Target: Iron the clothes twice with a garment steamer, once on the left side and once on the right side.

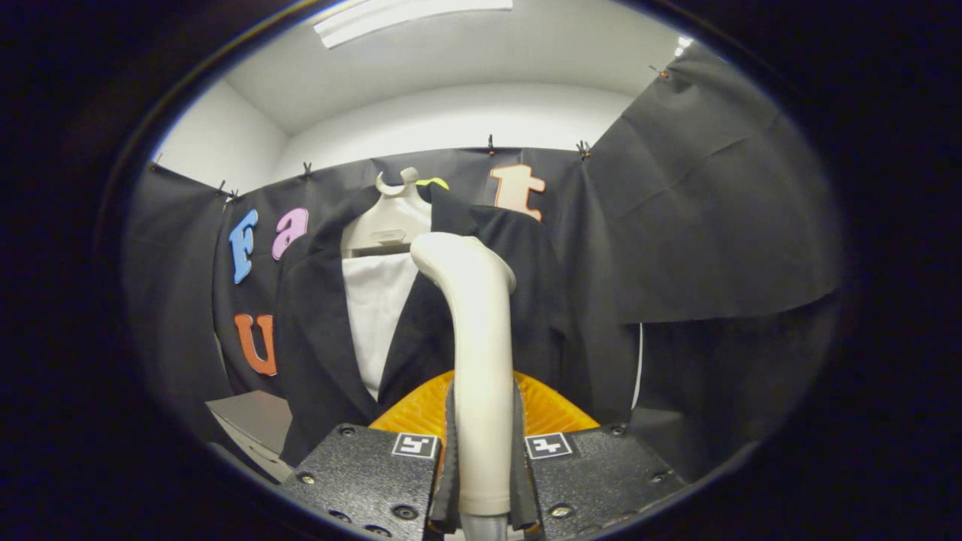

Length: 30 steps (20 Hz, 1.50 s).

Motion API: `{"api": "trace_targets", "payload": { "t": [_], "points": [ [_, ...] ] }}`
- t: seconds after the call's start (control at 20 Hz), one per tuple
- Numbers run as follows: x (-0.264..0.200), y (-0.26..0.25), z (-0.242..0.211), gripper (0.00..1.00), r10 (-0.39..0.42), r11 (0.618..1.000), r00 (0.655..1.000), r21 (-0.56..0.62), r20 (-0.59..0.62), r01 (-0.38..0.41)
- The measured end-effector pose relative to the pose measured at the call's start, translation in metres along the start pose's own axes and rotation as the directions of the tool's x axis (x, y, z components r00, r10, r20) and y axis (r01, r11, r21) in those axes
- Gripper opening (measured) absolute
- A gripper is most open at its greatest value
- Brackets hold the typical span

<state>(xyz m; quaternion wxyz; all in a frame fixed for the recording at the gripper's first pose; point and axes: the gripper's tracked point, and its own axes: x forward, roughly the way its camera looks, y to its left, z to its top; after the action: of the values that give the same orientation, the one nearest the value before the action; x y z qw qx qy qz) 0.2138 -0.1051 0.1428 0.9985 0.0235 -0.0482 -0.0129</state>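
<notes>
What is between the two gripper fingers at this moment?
The cream steamer handle stands upright between the fingers, both pressing it, in the gripper view; its head reaches the dark jacket beyond.

Cream plastic hanger (391, 218) hooked up top on booth wall, beyond the tongs (483, 406). It carries a black jacket (316, 330), open at front, w/ white shirt (376, 315) inside. Grey table (252, 421) corner low, left of jacket hem; can't tell if anything lies on it. Tongs' pads both press on steamer (473, 315) handle btw them.
</notes>
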Motion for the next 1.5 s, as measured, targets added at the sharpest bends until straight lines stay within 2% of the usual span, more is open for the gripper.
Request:
{"api": "trace_targets", "payload": {
  "t": [0.3,1.2,1.5],
  "points": [
    [-0.02,-0.003,-0.043,0.29,-0.047,0.999,0.996,0.0,-0.073,0.047],
    [-0.071,-0.007,-0.188,0.29,-0.12,0.992,0.963,-0.054,-0.241,0.11],
    [-0.087,0.002,-0.228,0.29,-0.106,0.993,0.948,-0.073,-0.3,0.088]
  ]
}}
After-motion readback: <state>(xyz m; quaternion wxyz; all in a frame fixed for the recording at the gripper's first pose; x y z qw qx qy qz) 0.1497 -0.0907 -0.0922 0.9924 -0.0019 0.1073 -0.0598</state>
